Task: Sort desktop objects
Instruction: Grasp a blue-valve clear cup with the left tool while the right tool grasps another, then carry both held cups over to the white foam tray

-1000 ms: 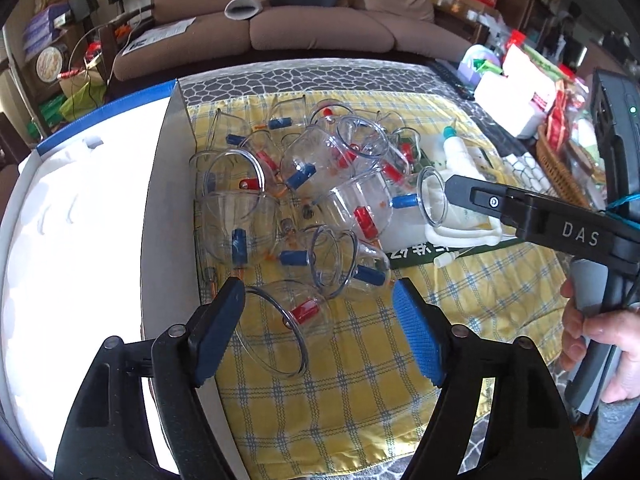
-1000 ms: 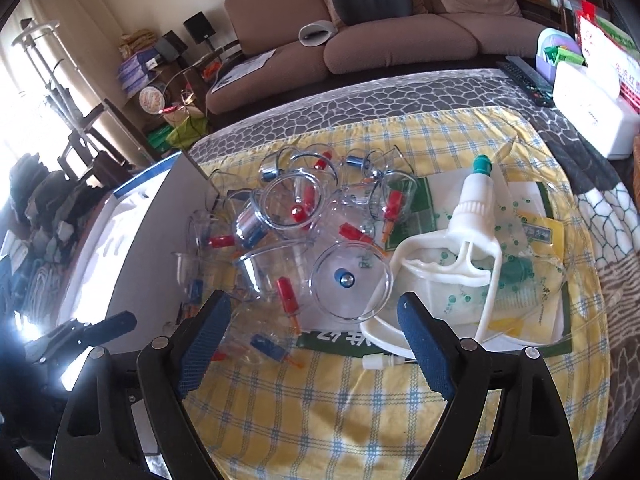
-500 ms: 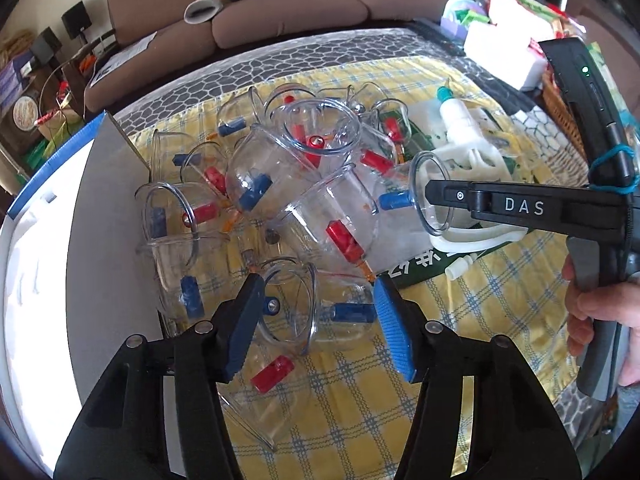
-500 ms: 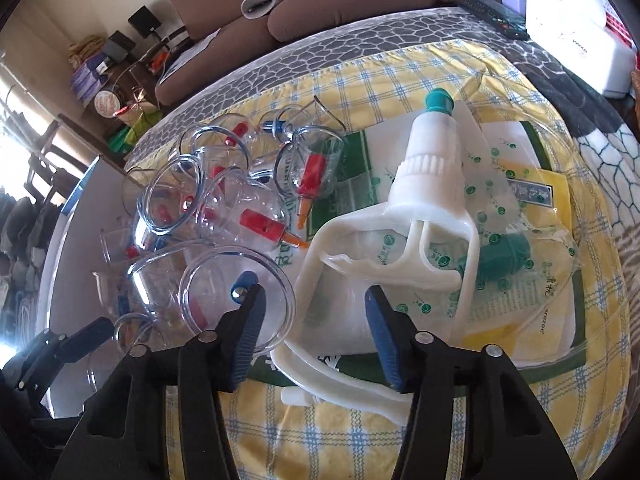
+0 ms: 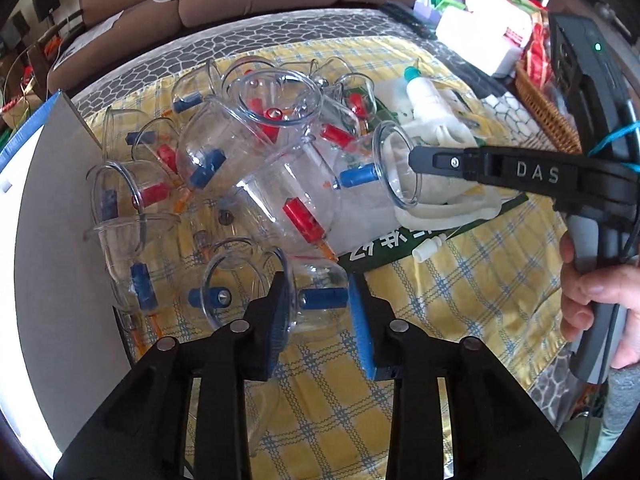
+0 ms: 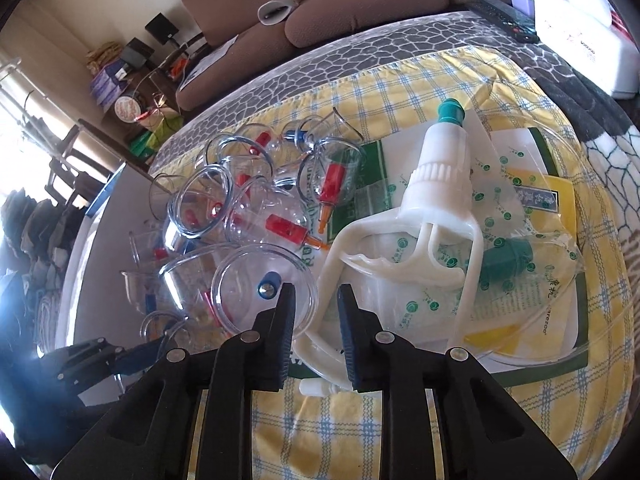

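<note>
Several clear cupping cups with red or blue valve caps lie heaped on a yellow checked cloth. My left gripper is closed around a clear cup with a blue cap at the heap's near edge. My right gripper has its jaws narrowed around the rim of a large clear cup with a blue cap, beside a white pump gun. The right gripper also shows in the left wrist view, its tip at that cup's rim.
A white open box with a blue edge stands left of the heap. Leaflets and a plastic bag with a green tube lie under the pump. A wicker basket and white packs sit at the right. A brown sofa is behind.
Both grippers moved forward into the heap and narrowed their jaws. The left closed onto the blue-capped cup; the right closed in on the large cup's rim next to the pump handle.
</note>
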